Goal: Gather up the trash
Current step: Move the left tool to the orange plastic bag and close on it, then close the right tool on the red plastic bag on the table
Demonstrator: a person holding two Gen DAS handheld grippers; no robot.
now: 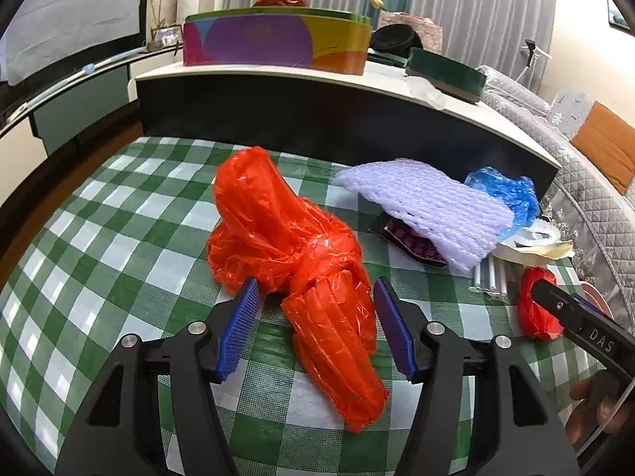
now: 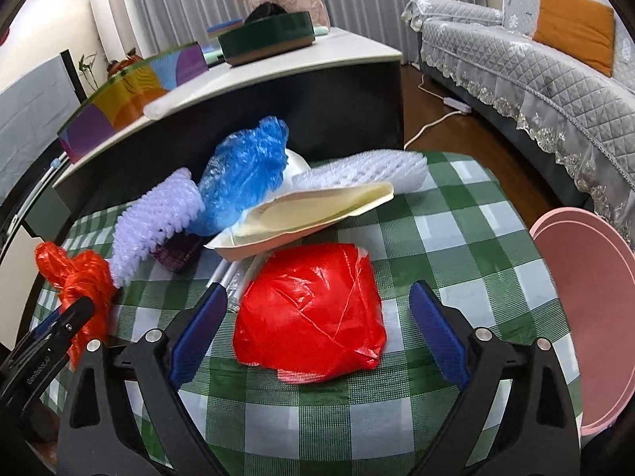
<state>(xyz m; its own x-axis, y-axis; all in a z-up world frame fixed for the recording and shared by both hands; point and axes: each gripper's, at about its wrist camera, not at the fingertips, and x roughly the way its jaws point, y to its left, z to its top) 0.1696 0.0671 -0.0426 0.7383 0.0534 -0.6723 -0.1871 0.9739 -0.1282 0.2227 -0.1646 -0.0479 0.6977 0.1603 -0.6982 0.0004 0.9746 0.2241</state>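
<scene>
An orange knotted plastic bag [image 1: 293,250] lies on the green checked tablecloth [image 1: 99,261]. My left gripper [image 1: 315,297] is open, its blue pads on either side of the bag's near end. A red plastic bundle [image 2: 313,313] lies on the cloth between the open fingers of my right gripper [image 2: 317,305]. The bundle also shows in the left wrist view [image 1: 535,305], beside the right gripper. The orange bag shows in the right wrist view [image 2: 79,277] at the left.
Behind lie purple foam netting [image 1: 428,206], a blue plastic bag [image 2: 242,174], a folded paper plate [image 2: 301,214], white foam netting [image 2: 365,170] and a dark wrapper [image 1: 412,242]. A pink bin [image 2: 587,289] stands at the right. A black-fronted counter [image 1: 317,119] rises behind.
</scene>
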